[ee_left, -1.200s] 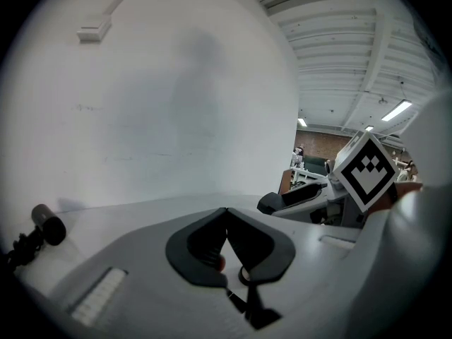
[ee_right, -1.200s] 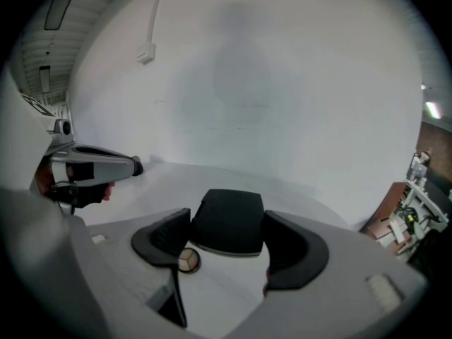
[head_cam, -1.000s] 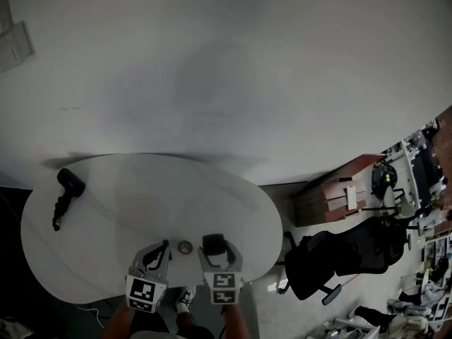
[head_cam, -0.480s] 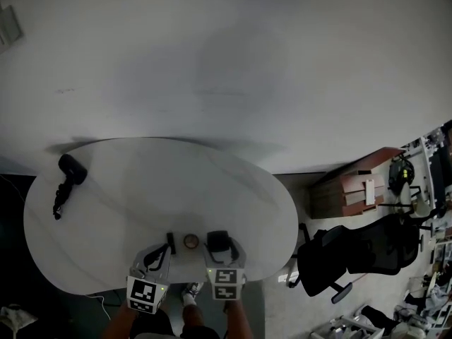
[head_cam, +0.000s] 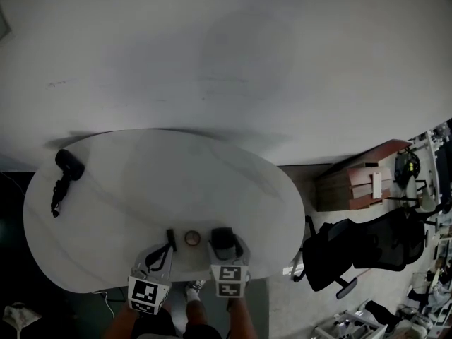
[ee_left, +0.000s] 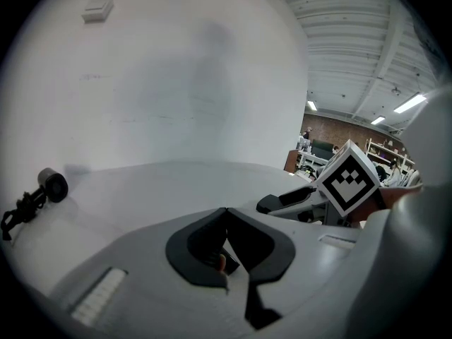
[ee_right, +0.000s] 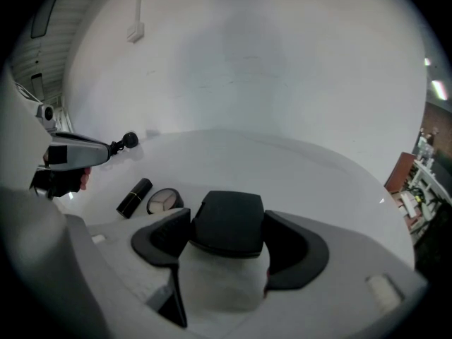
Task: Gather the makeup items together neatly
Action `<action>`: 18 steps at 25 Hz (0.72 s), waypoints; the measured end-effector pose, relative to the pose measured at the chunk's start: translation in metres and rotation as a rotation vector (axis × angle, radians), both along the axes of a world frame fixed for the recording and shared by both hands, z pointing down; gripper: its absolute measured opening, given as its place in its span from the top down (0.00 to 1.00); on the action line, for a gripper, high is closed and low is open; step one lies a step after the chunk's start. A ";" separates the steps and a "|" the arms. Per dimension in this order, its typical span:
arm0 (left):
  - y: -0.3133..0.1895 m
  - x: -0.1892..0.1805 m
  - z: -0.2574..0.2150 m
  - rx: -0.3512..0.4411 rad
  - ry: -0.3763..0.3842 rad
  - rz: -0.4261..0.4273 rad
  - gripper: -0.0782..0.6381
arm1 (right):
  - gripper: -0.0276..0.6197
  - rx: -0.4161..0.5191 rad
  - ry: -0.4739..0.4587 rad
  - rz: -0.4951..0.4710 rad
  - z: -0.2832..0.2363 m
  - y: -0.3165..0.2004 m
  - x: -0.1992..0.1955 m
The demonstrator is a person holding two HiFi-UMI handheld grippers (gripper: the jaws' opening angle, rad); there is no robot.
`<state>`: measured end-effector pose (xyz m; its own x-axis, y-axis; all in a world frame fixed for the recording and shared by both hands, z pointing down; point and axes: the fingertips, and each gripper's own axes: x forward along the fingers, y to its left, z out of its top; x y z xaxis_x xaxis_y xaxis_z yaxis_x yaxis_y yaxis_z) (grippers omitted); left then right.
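My right gripper (head_cam: 224,248) is shut on a black square case (ee_right: 227,221) just above the white table's (head_cam: 155,182) front edge. Left of it on the table lie a round compact (ee_right: 164,201) with a divided face and a black lipstick tube (ee_right: 134,197), side by side. In the head view the round compact (head_cam: 191,238) and the lipstick tube (head_cam: 170,239) sit between the two grippers' tips. My left gripper (ee_left: 226,221) is shut, its pads meeting with nothing held. The left gripper (head_cam: 158,255) hovers just short of the lipstick.
A black corded handheld device (head_cam: 63,169) lies at the table's far left edge. A plain white wall rises behind the table. Off the right side stand a black office chair (head_cam: 353,249) and a brown cabinet (head_cam: 357,186).
The head view has shifted a little. My right gripper with the black case has edged right. The lipstick now shows plainly beside the round compact.
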<state>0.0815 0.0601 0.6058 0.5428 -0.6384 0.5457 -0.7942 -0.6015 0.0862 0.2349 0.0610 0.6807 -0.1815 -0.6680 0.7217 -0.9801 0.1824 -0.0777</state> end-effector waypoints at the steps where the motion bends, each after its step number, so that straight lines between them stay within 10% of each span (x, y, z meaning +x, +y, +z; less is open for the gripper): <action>1: 0.001 -0.001 0.001 -0.001 -0.001 -0.001 0.88 | 0.45 -0.001 -0.002 0.000 0.001 0.000 -0.001; 18: 0.005 -0.011 0.007 -0.014 -0.002 -0.005 0.88 | 0.44 -0.006 0.013 -0.002 0.009 -0.001 -0.004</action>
